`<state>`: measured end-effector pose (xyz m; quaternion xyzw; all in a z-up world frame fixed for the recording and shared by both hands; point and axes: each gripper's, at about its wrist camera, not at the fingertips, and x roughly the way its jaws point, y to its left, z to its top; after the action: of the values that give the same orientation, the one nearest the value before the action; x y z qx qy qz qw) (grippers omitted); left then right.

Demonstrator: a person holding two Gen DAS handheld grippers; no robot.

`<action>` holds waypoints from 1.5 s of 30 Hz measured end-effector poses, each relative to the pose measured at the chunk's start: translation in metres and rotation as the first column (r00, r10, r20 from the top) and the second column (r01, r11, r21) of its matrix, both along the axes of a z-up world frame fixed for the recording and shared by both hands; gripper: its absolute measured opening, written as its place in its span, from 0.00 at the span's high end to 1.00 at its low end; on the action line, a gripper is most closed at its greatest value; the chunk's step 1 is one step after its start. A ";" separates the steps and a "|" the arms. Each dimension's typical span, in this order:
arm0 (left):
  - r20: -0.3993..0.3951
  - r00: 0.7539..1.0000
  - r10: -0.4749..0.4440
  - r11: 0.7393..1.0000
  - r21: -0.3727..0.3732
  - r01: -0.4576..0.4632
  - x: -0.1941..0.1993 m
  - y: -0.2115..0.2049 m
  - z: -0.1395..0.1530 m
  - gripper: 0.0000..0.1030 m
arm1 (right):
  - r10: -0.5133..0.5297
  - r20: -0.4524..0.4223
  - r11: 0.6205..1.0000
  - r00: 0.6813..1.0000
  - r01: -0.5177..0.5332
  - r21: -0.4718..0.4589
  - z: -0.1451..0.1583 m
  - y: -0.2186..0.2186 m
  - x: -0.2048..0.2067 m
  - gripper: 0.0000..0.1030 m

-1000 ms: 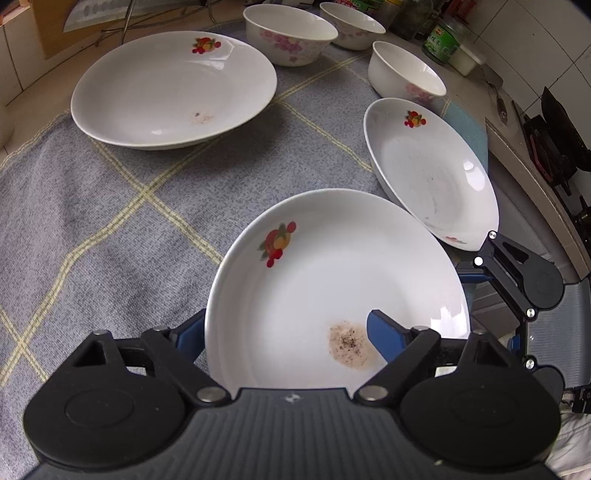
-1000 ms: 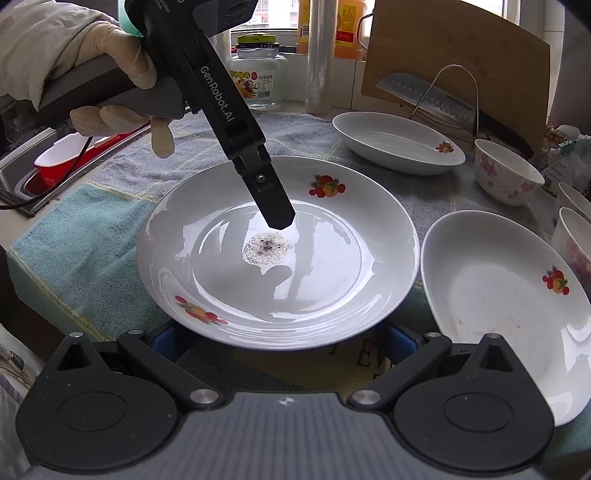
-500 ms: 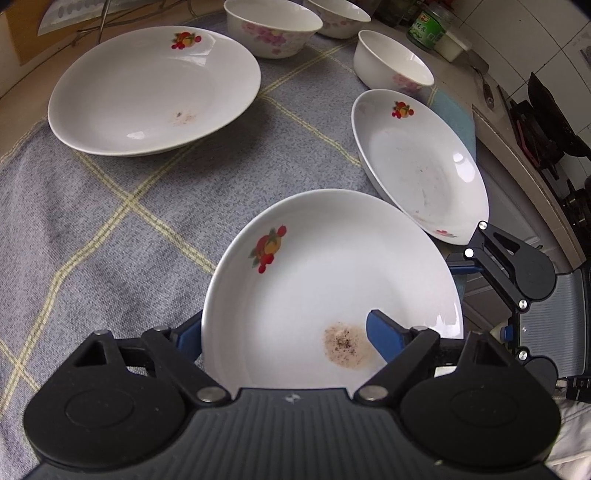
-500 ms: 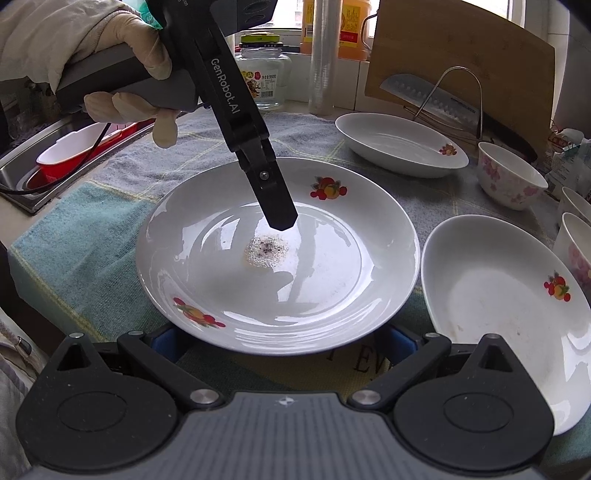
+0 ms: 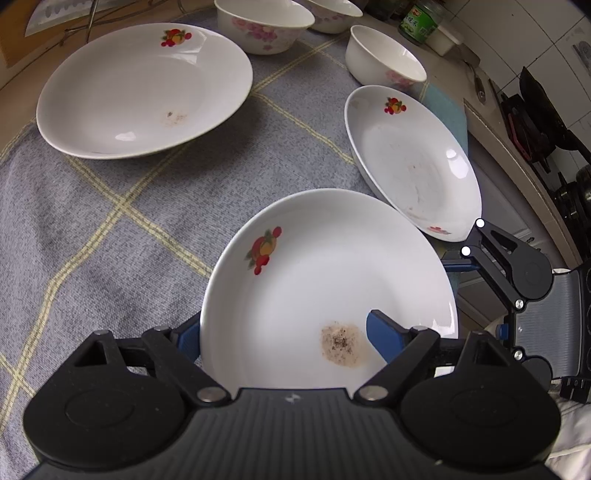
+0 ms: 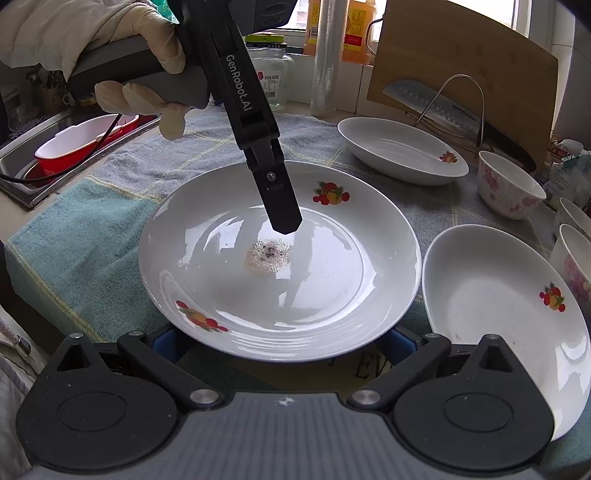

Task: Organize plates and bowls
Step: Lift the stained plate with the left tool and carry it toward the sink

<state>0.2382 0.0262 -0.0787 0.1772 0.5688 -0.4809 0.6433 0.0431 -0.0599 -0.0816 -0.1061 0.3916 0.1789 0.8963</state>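
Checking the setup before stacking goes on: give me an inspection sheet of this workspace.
Surface: grey checked cloth and teal towel cover the counter.
Job's things: stained plate in front; second plate beside it, smeared; third plate behind; flowered bowls beyond; nothing stacked.
Clutter: knife on a wire rack against the cutting board; jar; red tub.
Grippers: left tool, held by a gloved hand, astride the stained plate's rim, jaws apart; right tool open at its near rim.
Cables: black cable over the sink.
Surroundings: window sill with bottles; black pan.
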 end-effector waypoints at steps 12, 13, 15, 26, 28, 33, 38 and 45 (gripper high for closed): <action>0.012 0.999 0.038 0.999 -0.024 -0.038 -0.005 0.013 0.006 0.15 | 0.012 -0.014 1.000 1.000 -0.012 -0.003 0.003 0.001 0.002 0.00; 0.014 0.999 0.042 0.999 -0.029 -0.042 -0.005 0.015 0.007 0.15 | 0.016 -0.014 1.000 1.000 -0.016 -0.007 0.004 0.001 0.003 0.00; 0.016 0.998 0.053 0.998 -0.035 -0.052 -0.005 0.020 0.010 0.15 | 0.023 -0.013 1.000 1.000 -0.023 -0.012 0.005 0.002 0.004 0.00; 0.052 0.987 0.150 0.987 -0.065 -0.147 -0.002 0.057 0.026 0.15 | 0.102 -0.009 0.995 0.995 -0.102 0.003 0.017 0.016 0.019 0.00; 0.057 0.984 0.171 0.983 -0.070 -0.167 -0.001 0.066 0.029 0.15 | 0.121 -0.006 0.993 0.993 -0.121 0.002 0.018 0.021 0.023 0.00; 0.070 0.972 0.223 0.973 -0.078 -0.217 0.003 0.089 0.034 0.15 | 0.174 -0.003 0.985 0.985 -0.174 0.000 0.019 0.035 0.036 0.00; 0.083 0.957 0.278 0.959 -0.087 -0.271 0.009 0.112 0.037 0.15 | 0.226 0.008 0.974 0.974 -0.226 -0.001 0.022 0.051 0.050 0.00; 0.094 0.938 0.335 0.941 -0.094 -0.326 0.020 0.145 0.038 0.15 | 0.284 0.007 0.959 0.959 -0.284 -0.004 0.019 0.076 0.074 0.00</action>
<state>0.2585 0.1707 -0.0408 0.0802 0.5356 -0.3770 0.7513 0.1168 0.0163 -0.0625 -0.1631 0.3692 0.3048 0.8627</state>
